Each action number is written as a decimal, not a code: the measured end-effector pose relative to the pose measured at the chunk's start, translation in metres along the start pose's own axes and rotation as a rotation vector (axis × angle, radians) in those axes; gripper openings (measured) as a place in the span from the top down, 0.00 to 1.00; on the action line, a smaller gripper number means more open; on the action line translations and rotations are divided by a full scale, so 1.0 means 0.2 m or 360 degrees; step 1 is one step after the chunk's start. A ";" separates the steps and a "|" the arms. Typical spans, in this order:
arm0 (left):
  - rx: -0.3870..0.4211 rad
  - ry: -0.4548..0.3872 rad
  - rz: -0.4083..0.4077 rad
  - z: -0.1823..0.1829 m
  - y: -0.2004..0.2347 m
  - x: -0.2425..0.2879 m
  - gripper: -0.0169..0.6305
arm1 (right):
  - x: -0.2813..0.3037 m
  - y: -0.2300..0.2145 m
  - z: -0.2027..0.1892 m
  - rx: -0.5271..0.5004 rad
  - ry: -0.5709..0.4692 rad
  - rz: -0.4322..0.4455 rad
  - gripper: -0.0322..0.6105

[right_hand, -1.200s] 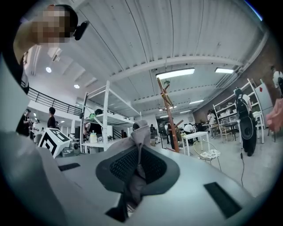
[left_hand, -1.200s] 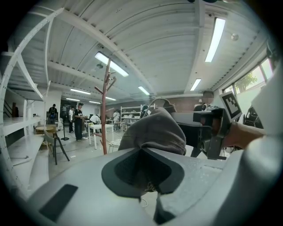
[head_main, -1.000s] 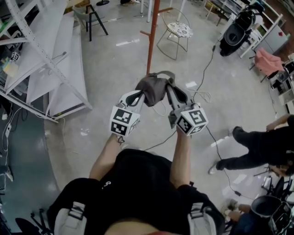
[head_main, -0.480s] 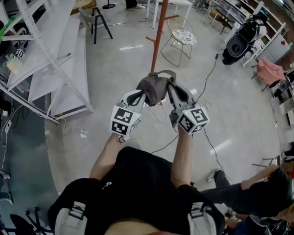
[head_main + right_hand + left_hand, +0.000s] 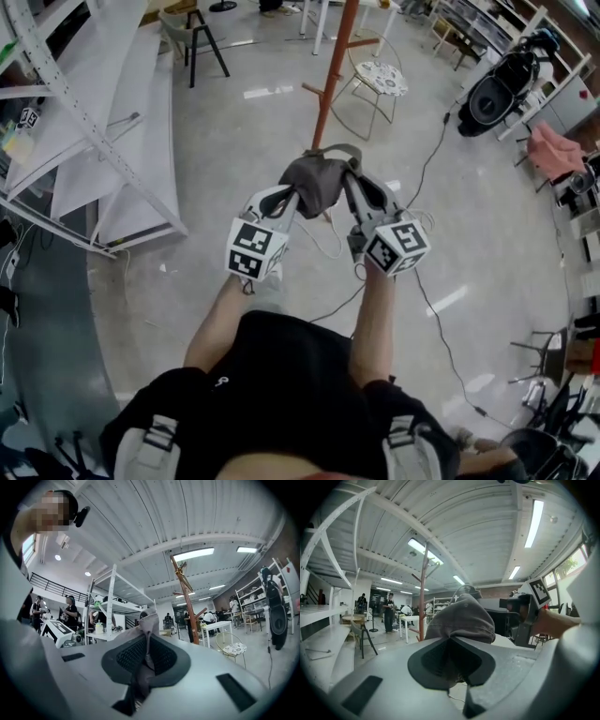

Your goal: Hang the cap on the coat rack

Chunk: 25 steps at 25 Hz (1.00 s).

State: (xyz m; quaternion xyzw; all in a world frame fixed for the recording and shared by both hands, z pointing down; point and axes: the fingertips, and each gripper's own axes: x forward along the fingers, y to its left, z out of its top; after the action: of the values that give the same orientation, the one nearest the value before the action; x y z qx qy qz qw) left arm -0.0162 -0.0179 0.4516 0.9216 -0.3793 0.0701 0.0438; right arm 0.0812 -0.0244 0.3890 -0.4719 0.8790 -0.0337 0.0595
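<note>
A grey-brown cap (image 5: 317, 181) hangs between my two grippers above the floor in the head view. My left gripper (image 5: 292, 200) is shut on the cap's left side; in the left gripper view the cap's crown (image 5: 461, 619) bulges up over the jaws. My right gripper (image 5: 348, 184) is shut on the cap's right side, and the right gripper view shows a fold of its cloth (image 5: 146, 645) pinched between the pads. The orange-brown coat rack (image 5: 332, 73) stands just beyond the cap, with a peg sticking out to the left. Its pole (image 5: 423, 598) and its pole with upper pegs (image 5: 186, 597) rise ahead of both grippers.
A white metal shelf frame (image 5: 89, 141) lies at the left. A wire chair (image 5: 367, 86) stands behind the rack and a black stool (image 5: 195, 37) further left. Cables (image 5: 427, 141) run across the floor. A black stroller (image 5: 497, 80) and pink cloth (image 5: 549, 145) are at the right.
The view has shifted towards the coat rack, which now stands slightly nearer. The person at the lower right has gone from view. Both grippers keep their hold on the cap.
</note>
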 end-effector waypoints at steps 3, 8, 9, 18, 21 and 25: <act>-0.0011 0.0009 -0.0015 0.01 0.08 0.13 0.96 | 0.09 -0.12 -0.01 0.0021 0.0032 -0.0024 0.93; -0.0030 0.0029 -0.0036 -0.02 0.30 0.37 0.96 | 0.31 -0.31 -0.09 0.0044 0.0098 -0.0064 0.93; -0.0044 0.0038 -0.0042 -0.03 0.35 0.41 0.96 | 0.35 -0.35 -0.11 0.0047 0.0113 -0.0072 0.93; -0.0190 0.0068 -0.0095 -0.02 0.66 0.73 0.96 | 0.73 -0.60 -0.17 0.0059 0.0215 -0.0140 0.93; -0.0198 0.0023 -0.0107 0.07 0.73 0.84 0.96 | 0.84 -0.69 -0.11 0.0046 0.0202 -0.0160 0.93; -0.0190 0.0018 -0.0140 0.07 0.83 0.93 0.96 | 0.93 -0.76 -0.13 0.0031 0.0199 -0.0175 0.93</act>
State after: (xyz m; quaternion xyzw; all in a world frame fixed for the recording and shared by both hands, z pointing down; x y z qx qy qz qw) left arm -0.0013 -0.2676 0.4720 0.9327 -0.3417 0.0506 0.1039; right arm 0.1021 -0.2635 0.4183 -0.5159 0.8533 -0.0750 0.0070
